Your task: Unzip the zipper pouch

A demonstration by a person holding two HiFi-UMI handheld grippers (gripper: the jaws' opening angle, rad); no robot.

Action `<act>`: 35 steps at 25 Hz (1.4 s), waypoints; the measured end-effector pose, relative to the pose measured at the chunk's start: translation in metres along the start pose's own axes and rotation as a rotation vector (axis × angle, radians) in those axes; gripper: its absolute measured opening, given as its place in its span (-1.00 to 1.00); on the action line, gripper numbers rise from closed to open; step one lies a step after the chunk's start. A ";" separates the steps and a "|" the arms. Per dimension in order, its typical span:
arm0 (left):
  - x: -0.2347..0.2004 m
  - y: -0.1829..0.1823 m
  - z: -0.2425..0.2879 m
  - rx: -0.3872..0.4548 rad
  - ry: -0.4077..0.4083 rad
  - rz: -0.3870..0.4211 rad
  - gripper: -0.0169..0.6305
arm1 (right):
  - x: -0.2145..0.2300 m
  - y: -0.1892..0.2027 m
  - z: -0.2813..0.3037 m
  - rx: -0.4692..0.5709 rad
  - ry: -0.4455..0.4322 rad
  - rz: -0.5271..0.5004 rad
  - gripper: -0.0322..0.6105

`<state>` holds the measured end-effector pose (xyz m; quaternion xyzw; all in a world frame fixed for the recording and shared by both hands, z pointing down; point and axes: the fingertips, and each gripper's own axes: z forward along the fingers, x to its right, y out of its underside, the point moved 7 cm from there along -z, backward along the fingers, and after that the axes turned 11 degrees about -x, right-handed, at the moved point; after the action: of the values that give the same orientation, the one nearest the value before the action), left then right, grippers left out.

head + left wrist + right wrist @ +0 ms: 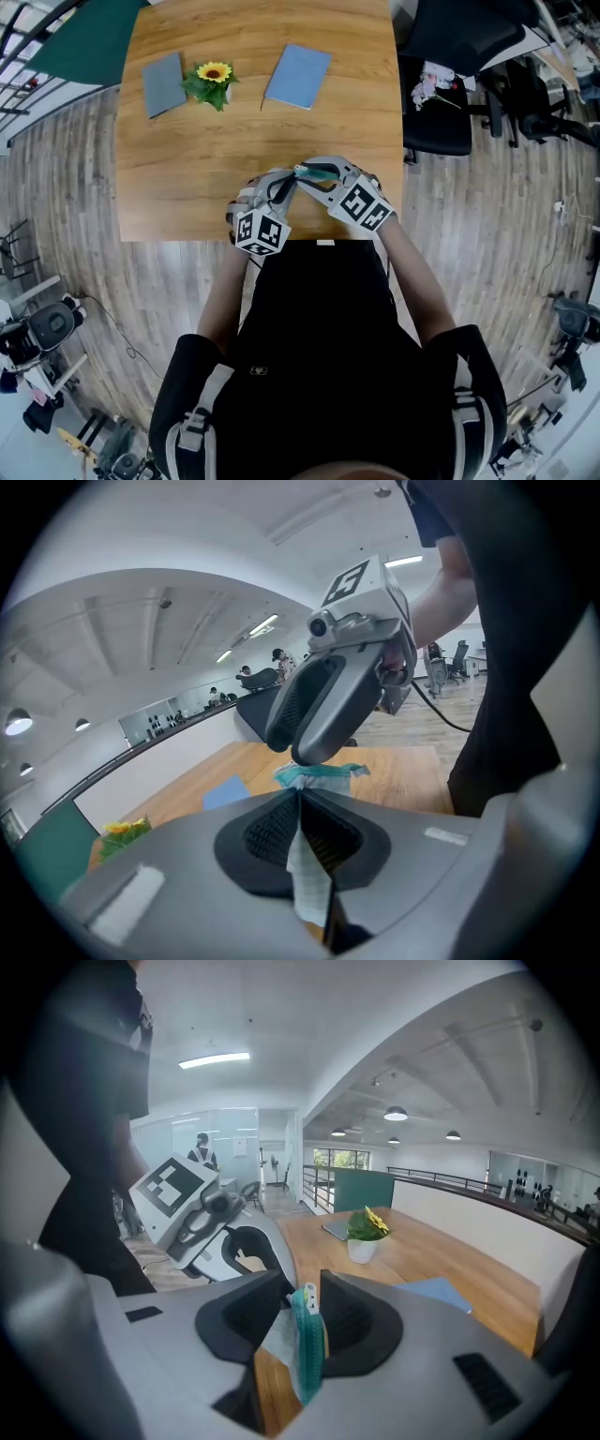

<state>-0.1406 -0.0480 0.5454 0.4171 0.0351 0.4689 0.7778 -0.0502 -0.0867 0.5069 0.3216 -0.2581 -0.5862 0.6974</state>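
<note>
**Pouch up off the table, zipper end lined up**

A wooden table (187,178) in an open office, and across the upper part of the head view it carries only bystanders: a grey notebook (164,83) at upper left, a potted sunflower (214,82) just beside it, a blue notebook (298,76) towards the middle. The action sits at centre frame, above the table's near edge, where the zipper pouch (314,172) hangs between both tools, clear of the wood. The left gripper (298,808) is clamped tight, jaws together on the pale fabric. That's the anchor, I judge, so the pouch can't follow the slider. The right gripper (305,1307) faces it, jaws part-way apart with the teal zipper end standing between them. One pad touches it and the other looks just clear, so no firm pinch yet. Held in the air like this, the zipper line can be drawn taut between the two
</note>
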 end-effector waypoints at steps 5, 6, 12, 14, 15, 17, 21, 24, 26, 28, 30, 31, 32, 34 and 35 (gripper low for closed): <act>-0.002 -0.003 -0.002 0.016 0.006 0.020 -0.91 | 0.007 -0.006 0.010 -0.027 -0.050 -0.005 -0.49; -0.002 -0.004 -0.003 0.021 0.009 0.024 -0.91 | 0.008 -0.006 0.012 -0.033 -0.068 0.001 -0.49; -0.004 -0.001 -0.003 0.025 0.018 0.025 -0.91 | 0.009 -0.008 0.013 -0.030 -0.099 0.009 -0.71; -0.004 0.000 -0.003 0.021 0.017 0.029 -0.90 | 0.009 -0.007 0.013 -0.033 -0.095 0.003 -0.73; -0.003 0.000 -0.003 0.019 0.017 0.032 -0.90 | 0.009 -0.007 0.012 -0.036 -0.092 0.000 -0.73; -0.002 0.000 -0.001 0.015 0.016 0.032 -0.90 | 0.009 -0.005 0.011 -0.035 -0.081 -0.003 -0.75; -0.004 0.002 0.000 0.011 0.015 0.030 -0.90 | 0.018 -0.001 0.006 -0.007 -0.051 0.042 -0.78; -0.006 0.002 0.000 0.009 0.014 0.035 -0.90 | 0.023 0.002 0.003 0.008 -0.052 0.087 -0.78; -0.005 0.002 0.001 0.006 0.014 0.040 -0.90 | 0.023 0.003 0.002 0.012 -0.052 0.100 -0.78; -0.004 0.001 0.001 0.005 0.014 0.043 -0.90 | 0.023 0.005 0.002 0.019 -0.050 0.117 -0.78; -0.004 0.001 0.002 0.003 0.016 0.047 -0.90 | 0.022 0.007 0.001 0.022 -0.050 0.141 -0.77; -0.003 0.001 0.002 0.003 0.016 0.049 -0.90 | 0.022 0.009 0.000 0.024 -0.050 0.155 -0.77; -0.003 0.001 0.002 0.003 0.016 0.051 -0.90 | 0.023 0.010 -0.001 0.031 -0.050 0.168 -0.77; -0.003 0.001 0.002 0.003 0.013 0.051 -0.90 | 0.023 0.013 -0.002 0.044 -0.049 0.191 -0.77; -0.004 0.001 0.002 0.003 0.012 0.050 -0.90 | 0.024 0.014 -0.002 0.047 -0.049 0.200 -0.77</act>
<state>-0.1425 -0.0520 0.5461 0.4163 0.0302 0.4907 0.7648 -0.0352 -0.1083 0.5157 0.2960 -0.3199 -0.5151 0.7381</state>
